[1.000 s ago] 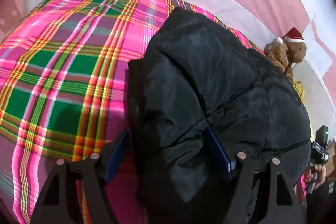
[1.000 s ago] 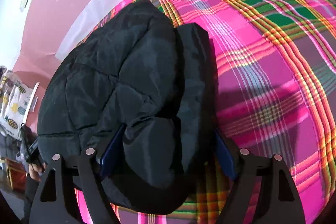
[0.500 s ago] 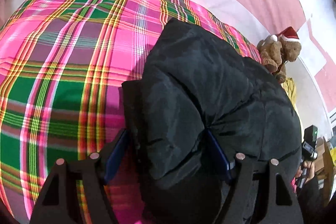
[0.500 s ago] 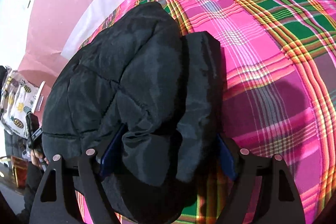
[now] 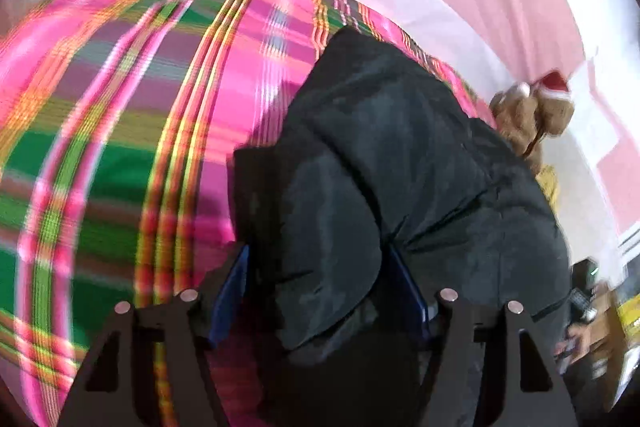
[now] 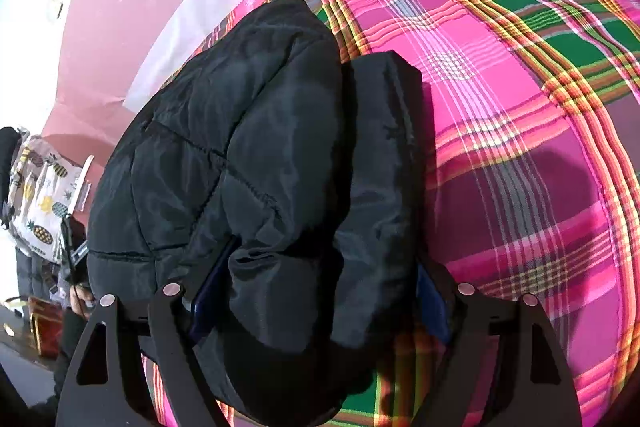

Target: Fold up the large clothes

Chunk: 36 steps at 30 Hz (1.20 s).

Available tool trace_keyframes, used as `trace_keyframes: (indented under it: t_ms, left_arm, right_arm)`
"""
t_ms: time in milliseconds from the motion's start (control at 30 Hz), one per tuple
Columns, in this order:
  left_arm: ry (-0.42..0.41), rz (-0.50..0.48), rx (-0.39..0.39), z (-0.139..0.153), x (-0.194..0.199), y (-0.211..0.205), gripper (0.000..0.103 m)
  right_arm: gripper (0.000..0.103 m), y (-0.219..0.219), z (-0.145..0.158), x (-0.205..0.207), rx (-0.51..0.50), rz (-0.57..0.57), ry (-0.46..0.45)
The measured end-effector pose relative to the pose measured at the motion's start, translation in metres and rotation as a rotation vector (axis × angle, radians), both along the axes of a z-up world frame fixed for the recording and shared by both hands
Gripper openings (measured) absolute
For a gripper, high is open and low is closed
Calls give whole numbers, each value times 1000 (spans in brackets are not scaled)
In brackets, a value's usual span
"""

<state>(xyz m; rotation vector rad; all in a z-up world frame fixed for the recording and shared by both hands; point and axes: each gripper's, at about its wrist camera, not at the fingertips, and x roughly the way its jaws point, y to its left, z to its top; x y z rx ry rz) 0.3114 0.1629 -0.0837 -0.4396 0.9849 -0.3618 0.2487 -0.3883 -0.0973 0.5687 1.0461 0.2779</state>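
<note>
Gripping the black puffer jacket [image 5: 400, 167] on the plaid bedspread [image 5: 120, 107], both hand-held grippers clamp it, left closing.

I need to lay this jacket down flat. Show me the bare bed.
Bare plaid bedspread runs from the black puffer jacket to the far edge in the right wrist view. The strip beside the teddy bear looks tight.

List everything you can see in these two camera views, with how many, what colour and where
puffer jacket: one, black, bundled on the bed, between both grippers' fingers
plaid blanket: one, pink and green, covering the bed
teddy bear: one, brown with red hat, beyond the jacket at the bed's edge
pineapple-print fabric: one, white and yellow, off the bed
left gripper: one, black, closing around a jacket fold
right gripper: one, black, astride a jacket fold
</note>
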Motion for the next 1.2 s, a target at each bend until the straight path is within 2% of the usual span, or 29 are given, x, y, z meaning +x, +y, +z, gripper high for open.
trace_keyframes:
  t_ms: [100, 233, 400, 467, 533, 633, 667, 733, 800, 900, 1033, 1200]
  left_arm:
    - [1, -18, -13, -8, -6, 1, 72]
    - [32, -57, 26, -5, 11, -5, 76]
    - [55, -85, 24, -7, 21, -9, 80]
    - [48, -87, 30, -7, 23, -13, 82]
    - [38, -79, 22, -8, 23, -12, 82]
    - [21, -68, 14, -9, 22, -13, 82]
    - [16, -67, 15, -9, 21, -13, 80]
    - [14, -71, -16, -8, 20, -12, 70]
    - [7, -68, -28, -5, 15, -12, 52]
    - [-22, -54, 9, 10, 7, -17, 32]
    - [-55, -33, 80, 34, -2, -22, 25]
    - [-99, -27, 96, 61, -10, -20, 22]
  right_arm:
    - [80, 1, -2, 5, 4, 10, 0]
    - [83, 7, -3, 18, -5, 8, 5]
    - [83, 11, -4, 24, -5, 33, 6]
    - [78, 14, -4, 26, -1, 45, 3]
    - [65, 16, -4, 26, 20, 44, -6]
    - [55, 18, -6, 26, 48, 40, -21]
    - [53, 18, -7, 26, 60, 36, -25]
    - [43, 18, -4, 24, 68, 31, -37]
    - [37, 19, 2, 23, 56, 36, -49]
    - [29, 16, 13, 19, 57, 21, -69]
    - [25, 15, 34, 13, 44, 16, -108]
    - [24, 20, 60, 11, 47, 33, -158]
